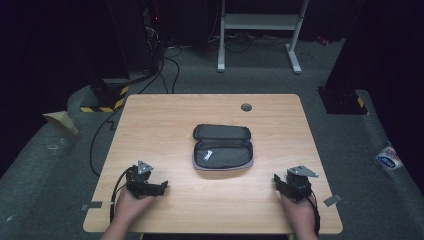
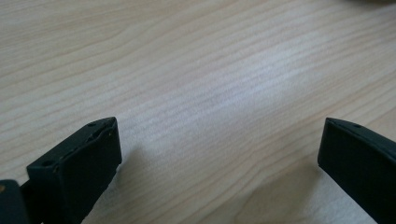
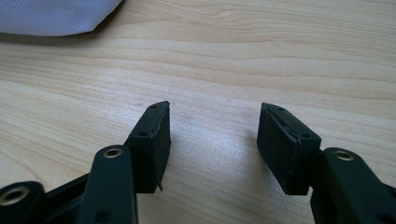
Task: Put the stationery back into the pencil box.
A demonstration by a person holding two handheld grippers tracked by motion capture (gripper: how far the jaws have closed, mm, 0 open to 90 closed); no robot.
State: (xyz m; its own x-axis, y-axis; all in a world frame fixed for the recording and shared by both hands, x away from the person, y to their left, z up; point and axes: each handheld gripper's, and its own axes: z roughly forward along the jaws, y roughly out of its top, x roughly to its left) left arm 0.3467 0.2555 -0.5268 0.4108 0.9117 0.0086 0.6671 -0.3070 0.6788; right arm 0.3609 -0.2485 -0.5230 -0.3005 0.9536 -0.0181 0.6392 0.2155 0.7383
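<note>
Two grippers rest on the table (image 1: 165, 115), both spread wide and grasping nothing: left gripper (image 1: 162, 186) at seven o'clock, right gripper (image 1: 276, 183) at five. Between them, near centre, the case (image 1: 222, 146) lies unzipped, lid toward twelve.

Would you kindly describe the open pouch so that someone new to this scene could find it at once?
Start from the light wooden table and look to its middle, between and beyond the left tool and the right tool. There lies the pouch, a dark, rounded oblong case unzipped with its lid folded back. It is the only soft thing on the tabletop, with a small white tag inside.
</note>
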